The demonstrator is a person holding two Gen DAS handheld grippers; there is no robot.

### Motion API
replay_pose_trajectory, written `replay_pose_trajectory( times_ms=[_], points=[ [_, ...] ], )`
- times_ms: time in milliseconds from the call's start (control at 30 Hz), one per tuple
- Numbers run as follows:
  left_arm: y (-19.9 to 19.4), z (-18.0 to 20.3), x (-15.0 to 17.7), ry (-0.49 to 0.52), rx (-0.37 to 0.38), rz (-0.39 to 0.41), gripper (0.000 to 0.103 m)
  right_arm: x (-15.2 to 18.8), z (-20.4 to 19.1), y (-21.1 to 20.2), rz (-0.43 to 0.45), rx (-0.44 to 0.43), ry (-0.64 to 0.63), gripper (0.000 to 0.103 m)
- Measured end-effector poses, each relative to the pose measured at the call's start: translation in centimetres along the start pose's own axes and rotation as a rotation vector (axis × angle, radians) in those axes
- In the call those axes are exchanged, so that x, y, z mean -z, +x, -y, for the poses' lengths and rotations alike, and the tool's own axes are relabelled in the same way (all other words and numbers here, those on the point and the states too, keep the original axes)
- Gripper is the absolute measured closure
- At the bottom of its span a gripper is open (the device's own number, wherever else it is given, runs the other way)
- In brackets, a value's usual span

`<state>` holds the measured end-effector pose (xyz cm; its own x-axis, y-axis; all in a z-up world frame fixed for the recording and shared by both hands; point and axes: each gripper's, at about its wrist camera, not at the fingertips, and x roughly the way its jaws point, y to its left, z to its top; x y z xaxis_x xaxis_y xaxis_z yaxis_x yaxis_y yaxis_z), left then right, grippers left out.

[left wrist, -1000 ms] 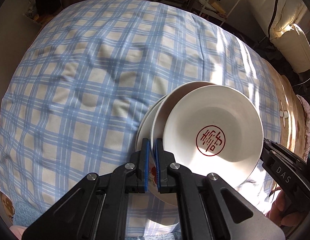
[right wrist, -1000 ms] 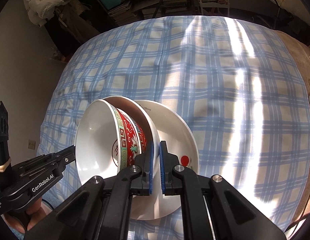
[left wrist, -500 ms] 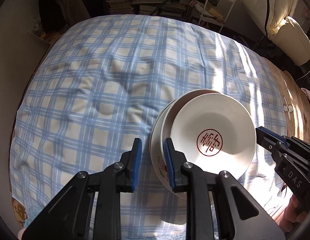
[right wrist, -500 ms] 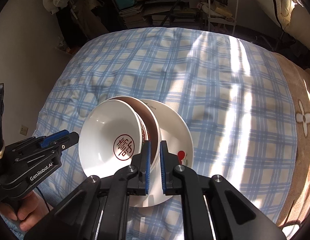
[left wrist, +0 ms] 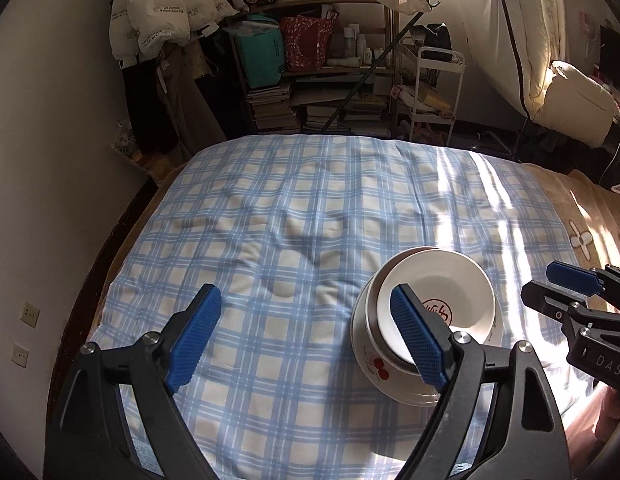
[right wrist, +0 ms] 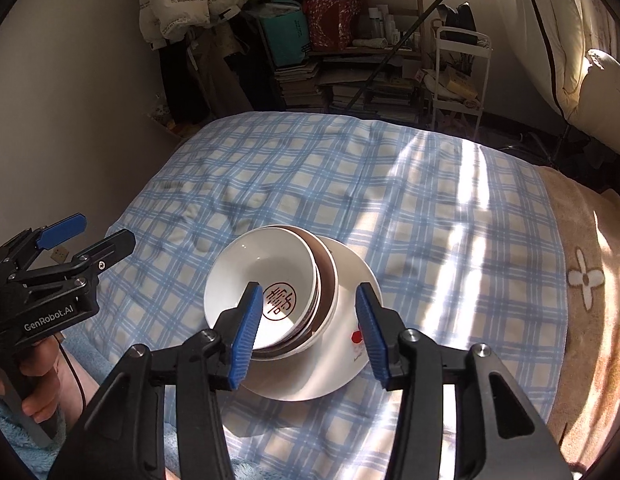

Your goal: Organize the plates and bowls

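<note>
Your left gripper is up off the bed, jaws spreading wide, nothing between the blue pads but plaid cloth. In its view the stack sits at about four o'clock from frame centre, behind the right-hand pad, not touched by it.

Your right gripper is opening too, roughly half spread, and it grips nothing. Seen from its own camera the pads frame the near side of the stack, left pad over the white bowl, right pad over the plate's rim, but they hang above the dishes with no contact that shows.

The stack itself: a white bowl with a red character on its floor, nested in a brown-lined bowl, both on a wide white plate with a red print near its edge. All of it rests on the blue plaid bedspread, just below the centre of the right view, at six o'clock.

In the right view, your left tool pokes in at nine o'clock with your hand on its handle, well clear of the dishes. In the left view, your right tool enters at three o'clock, beside the stack and apart from it.
</note>
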<state>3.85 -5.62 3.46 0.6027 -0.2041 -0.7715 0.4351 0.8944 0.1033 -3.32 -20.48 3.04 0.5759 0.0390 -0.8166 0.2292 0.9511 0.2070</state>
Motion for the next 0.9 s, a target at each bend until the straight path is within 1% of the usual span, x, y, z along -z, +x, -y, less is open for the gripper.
replay_pose_trajectory(
  times_ms=[67,133,167,233,367,433,500,600,700,767,900],
  points=[
    [-1.3,-0.4,0.2,-0.001,-0.038,0.054,0.014,0.2,-0.3,-1.1,0.039,0.004,-0.023,0.042],
    [-2.3,-0.7,0.5,0.005,-0.079,0.103,0.009,0.4,-0.7,-2.2,0.079,0.016,-0.049,0.034],
    [-2.8,-0.9,0.7,0.005,-0.084,0.127,0.007,0.5,-0.8,-2.8,0.1,0.018,-0.055,0.032],
    [-3.6,-1.0,1.1,0.018,-0.07,0.166,0.006,0.7,-0.8,-3.8,0.142,0.014,-0.06,0.024],
    [-4.7,-1.5,2.3,0.011,-0.086,0.227,0.006,1.2,-1.0,-5.2,0.239,0.012,-0.083,0.018],
    [-5.0,-1.8,2.7,0.0,-0.094,0.24,0.006,1.3,-1.1,-5.4,0.266,0.01,-0.084,0.008],
    [-5.5,-2.2,3.2,-0.005,-0.117,0.262,0.006,1.5,-1.1,-5.4,0.278,0.03,-0.078,0.002],
    [-6.1,-2.8,3.9,-0.007,-0.158,0.301,0.006,1.6,-0.6,-5.3,0.285,0.052,-0.061,0.0],
    [-6.5,-3.0,4.5,0.004,-0.165,0.323,0.005,1.6,-0.2,-5.6,0.311,0.055,-0.039,0.0],
    [-6.7,-3.2,4.9,0.004,-0.181,0.335,0.004,1.8,-0.1,-5.9,0.332,0.06,-0.032,0.0],
    [-6.8,-3.7,5.3,-0.02,-0.205,0.336,0.003,1.9,0.0,-6.0,0.322,0.061,-0.027,0.0]
  ],
)
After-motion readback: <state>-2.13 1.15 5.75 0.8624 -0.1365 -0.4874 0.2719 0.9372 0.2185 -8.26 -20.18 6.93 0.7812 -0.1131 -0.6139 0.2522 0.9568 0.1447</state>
